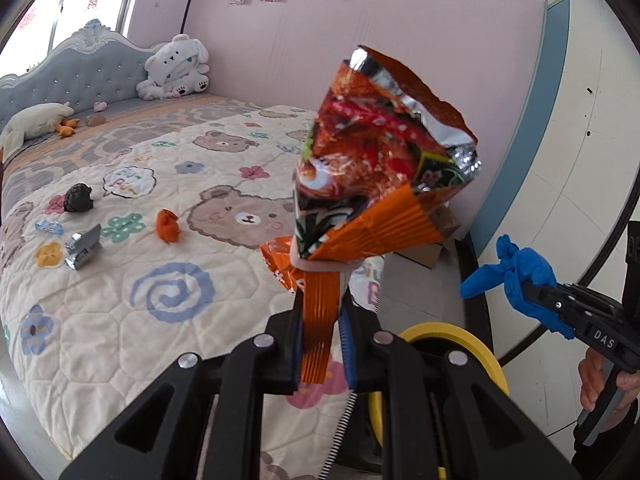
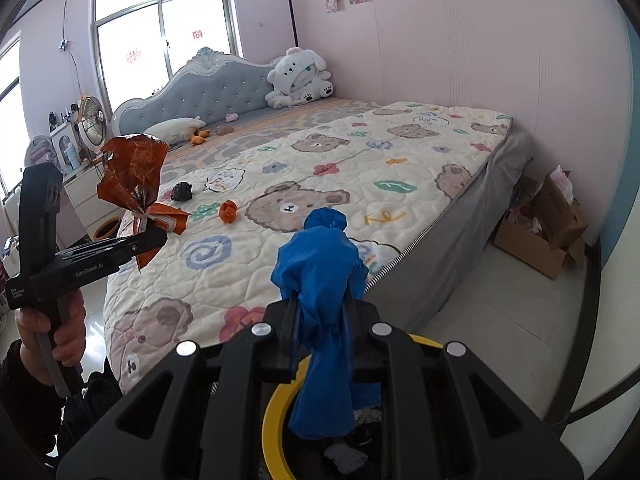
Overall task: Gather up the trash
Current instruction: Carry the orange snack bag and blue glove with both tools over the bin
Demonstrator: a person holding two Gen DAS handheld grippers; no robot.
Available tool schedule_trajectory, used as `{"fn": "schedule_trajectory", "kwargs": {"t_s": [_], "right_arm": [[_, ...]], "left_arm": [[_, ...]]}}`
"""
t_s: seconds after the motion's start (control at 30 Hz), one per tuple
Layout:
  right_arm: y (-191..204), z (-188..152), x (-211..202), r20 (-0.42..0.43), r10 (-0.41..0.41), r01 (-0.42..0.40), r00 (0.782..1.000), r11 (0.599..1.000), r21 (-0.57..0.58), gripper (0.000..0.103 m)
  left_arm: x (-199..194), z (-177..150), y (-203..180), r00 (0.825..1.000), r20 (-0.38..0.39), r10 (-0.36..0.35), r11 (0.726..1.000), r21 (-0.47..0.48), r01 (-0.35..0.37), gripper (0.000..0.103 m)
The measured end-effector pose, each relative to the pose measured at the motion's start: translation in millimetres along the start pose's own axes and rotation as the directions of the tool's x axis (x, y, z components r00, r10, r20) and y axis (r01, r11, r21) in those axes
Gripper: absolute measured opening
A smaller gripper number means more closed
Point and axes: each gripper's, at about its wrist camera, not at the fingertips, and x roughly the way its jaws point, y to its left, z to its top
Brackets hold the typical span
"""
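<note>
Bright daylight pours through the large multi-pane window (image 2: 160,36), blowing its glass out to white. The pale quilted bedspread (image 2: 320,184) is evenly lit with soft shadows. Fisheye distortion bends walls; dark vignette rims both views.

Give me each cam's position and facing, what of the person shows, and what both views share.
Left wrist: on the left claw, facing the bed and pink wall; snack bag clamped; right hand at the edge.
Right wrist: on the right claw, facing the bed toward the window; blue bag clamped; left hand showing.
Shared: bed, yellow bin, orange scrap.
</note>
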Motion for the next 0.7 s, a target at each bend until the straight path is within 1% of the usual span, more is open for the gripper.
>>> {"fn": "schedule_trajectory", "kwargs": {"t_s": [0.1,0.2,0.27,0.4,0.5,0.6,0.7], "right_arm": [[-12.3,-19.0,-9.1,-0.016,-0.003,0.003,1.000,1.000,0.011,0.016],[-25.0,-35.6,-14.9,-0.031,-0.002,0.003,1.000,1.000,0.031,0.016],[-34.3,-48.5,-17.3,-0.047,0.000,0.002,0.999,0.999,0.046,0.016],[-51.3,-71.6,-13.4,-0.099,0.013,-0.005,0.995,0.997,0.077,0.016],[-60.6,-83.6,-5.8,-0.132,0.020,-0.007,0.991,0.995,0.098,0.016],[-71.3,-97.1,0.8,-0.162,0.024,-0.003,0.986,0.992,0.128,0.016],[-81.0,-106.4,8.2,-0.192,0.029,0.000,0.981,0.988,0.152,0.016]], "left_arm": [[10.9,-11.7,-23.4,0.999,-0.035,-0.018,0.999,0.035,0.019,0.014],[26.7,-23.8,-41.0,0.993,-0.094,-0.071,0.997,0.025,0.074,0.014],[37.0,-32.2,-53.0,0.988,-0.130,-0.083,0.996,0.028,0.088,0.014],[57.8,-51.4,-77.8,0.972,-0.208,-0.104,0.992,0.046,0.116,0.014],[73.1,-62.8,-87.5,0.957,-0.262,-0.121,0.991,0.032,0.134,0.014],[87.1,-71.8,-92.8,0.946,-0.302,-0.116,0.991,0.027,0.130,0.014],[95.8,-77.1,-98.6,0.935,-0.330,-0.130,0.989,0.021,0.145,0.015]]}}
